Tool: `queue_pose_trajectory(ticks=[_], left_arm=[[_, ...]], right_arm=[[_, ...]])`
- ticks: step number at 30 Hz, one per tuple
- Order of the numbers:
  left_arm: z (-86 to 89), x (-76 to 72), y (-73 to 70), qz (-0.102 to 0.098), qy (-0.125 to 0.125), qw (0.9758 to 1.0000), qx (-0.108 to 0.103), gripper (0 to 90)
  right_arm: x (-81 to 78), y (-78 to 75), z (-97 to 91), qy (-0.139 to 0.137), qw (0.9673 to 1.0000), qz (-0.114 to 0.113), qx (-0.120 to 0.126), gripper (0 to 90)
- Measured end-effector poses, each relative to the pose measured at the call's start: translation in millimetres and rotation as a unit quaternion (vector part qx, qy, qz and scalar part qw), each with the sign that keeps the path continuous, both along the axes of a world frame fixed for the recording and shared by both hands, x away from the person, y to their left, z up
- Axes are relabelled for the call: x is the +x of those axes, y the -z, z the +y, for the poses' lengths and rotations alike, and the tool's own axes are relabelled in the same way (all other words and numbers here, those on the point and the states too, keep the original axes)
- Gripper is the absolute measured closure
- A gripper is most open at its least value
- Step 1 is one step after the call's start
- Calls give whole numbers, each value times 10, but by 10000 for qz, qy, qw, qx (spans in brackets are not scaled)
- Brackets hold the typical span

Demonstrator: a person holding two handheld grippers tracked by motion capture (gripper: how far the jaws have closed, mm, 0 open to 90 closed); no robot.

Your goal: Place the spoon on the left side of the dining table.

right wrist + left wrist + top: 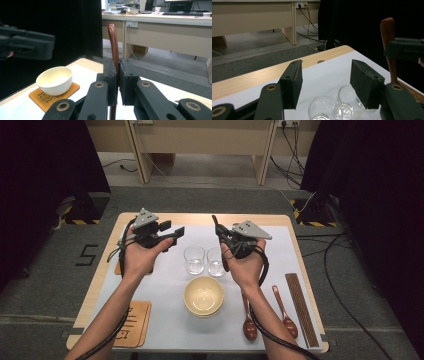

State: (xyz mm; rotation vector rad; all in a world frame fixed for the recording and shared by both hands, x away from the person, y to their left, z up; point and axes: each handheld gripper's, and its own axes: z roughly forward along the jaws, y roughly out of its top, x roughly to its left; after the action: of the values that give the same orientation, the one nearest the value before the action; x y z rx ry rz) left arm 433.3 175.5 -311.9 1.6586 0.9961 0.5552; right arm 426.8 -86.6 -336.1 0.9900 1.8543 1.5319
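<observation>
Right gripper view shows the right gripper (117, 75) clamped on a thin, stiff, glossy brown spoon handle (113, 42) upright above the table, probably light but slippery, best pinched mid-handle, while the left gripper (325, 82) hangs wide and empty over two fragile glasses (337, 107).

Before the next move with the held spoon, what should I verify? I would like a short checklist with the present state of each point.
1. Right gripper grips the wooden spoon: ok, jaws shut on its handle.
2. Left gripper is free: ok, jaws open, nothing between them.
3. Glasses stand upright: ok, side by side on the white mat.
4. Yellow bowl is upright and looks empty: ok.
5. The spoon's lower end is clear of the glasses: cannot tell, the right hand hides it.
</observation>
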Motion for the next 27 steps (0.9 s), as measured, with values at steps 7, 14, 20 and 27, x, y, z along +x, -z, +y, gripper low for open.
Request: queue_pose_trajectory(ticks=[7, 14, 20, 27], left_arm=[[-205, 120, -182, 4, 261, 9993, -268, 433], [-380, 189, -303, 4, 406, 9986, -343, 438], [-527, 233, -314, 66, 542, 9979, -343, 442], [-619, 286, -238, 219, 655, 9965, -462, 492]], right_arm=[[23, 4, 29, -23, 10000, 18, 4, 847], [40, -6, 67, -43, 10000, 18, 9, 847], [53, 1, 93, -47, 10000, 5, 9, 847], [58, -6, 98, -39, 10000, -13, -20, 847]])
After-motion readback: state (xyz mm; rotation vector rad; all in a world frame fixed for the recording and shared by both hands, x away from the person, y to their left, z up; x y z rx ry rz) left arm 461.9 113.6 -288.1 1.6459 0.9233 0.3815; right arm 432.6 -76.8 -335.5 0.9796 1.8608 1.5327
